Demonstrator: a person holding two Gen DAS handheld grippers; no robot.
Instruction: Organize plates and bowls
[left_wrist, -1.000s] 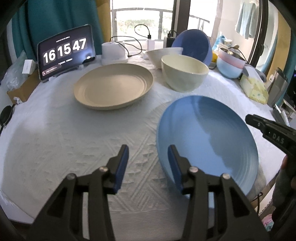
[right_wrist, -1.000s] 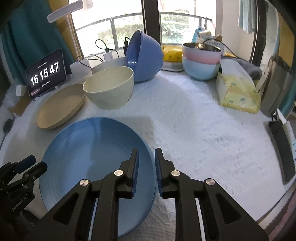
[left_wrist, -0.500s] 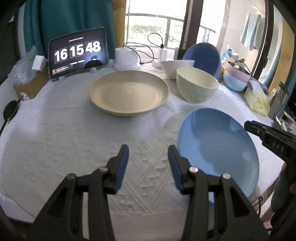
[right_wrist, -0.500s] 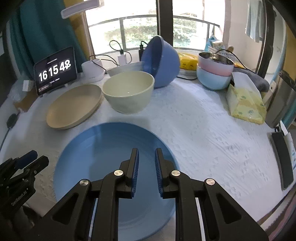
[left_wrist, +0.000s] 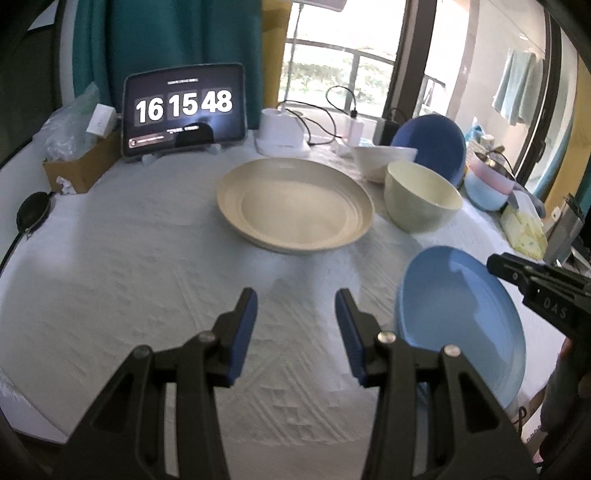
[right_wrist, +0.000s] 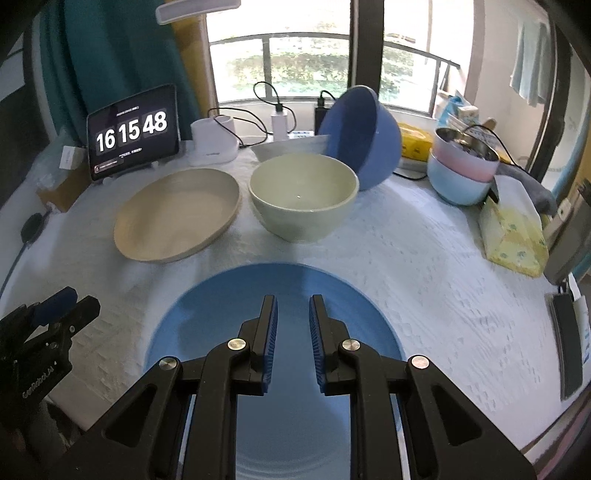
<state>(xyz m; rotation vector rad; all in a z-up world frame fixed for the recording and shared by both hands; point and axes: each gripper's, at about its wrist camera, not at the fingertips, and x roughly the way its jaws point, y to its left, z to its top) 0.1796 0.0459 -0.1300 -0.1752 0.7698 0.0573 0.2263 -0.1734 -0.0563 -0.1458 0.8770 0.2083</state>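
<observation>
My right tool (right_wrist: 292, 341) is opening a little wider than a second ago, its jaws now slightly apart over the blue plate (right_wrist: 221, 314) and gripping nothing. The plate is lying on the table (right_wrist: 424, 258) near the front edge, below the cream plate (left_wrist: 295, 206) and green bowl (right_wrist: 303, 195). My left tool (left_wrist: 295, 332) is hovering wide open and empty over the cloth just beside the blue plate.

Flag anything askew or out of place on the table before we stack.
One oddity: the dark blue bowl at the back is tipped on its side, opening facing left, leaning over the white bowl instead of sitting upright. The blue plate, beige plate and cream bowl sit normally. No spills or damage visible.
</observation>
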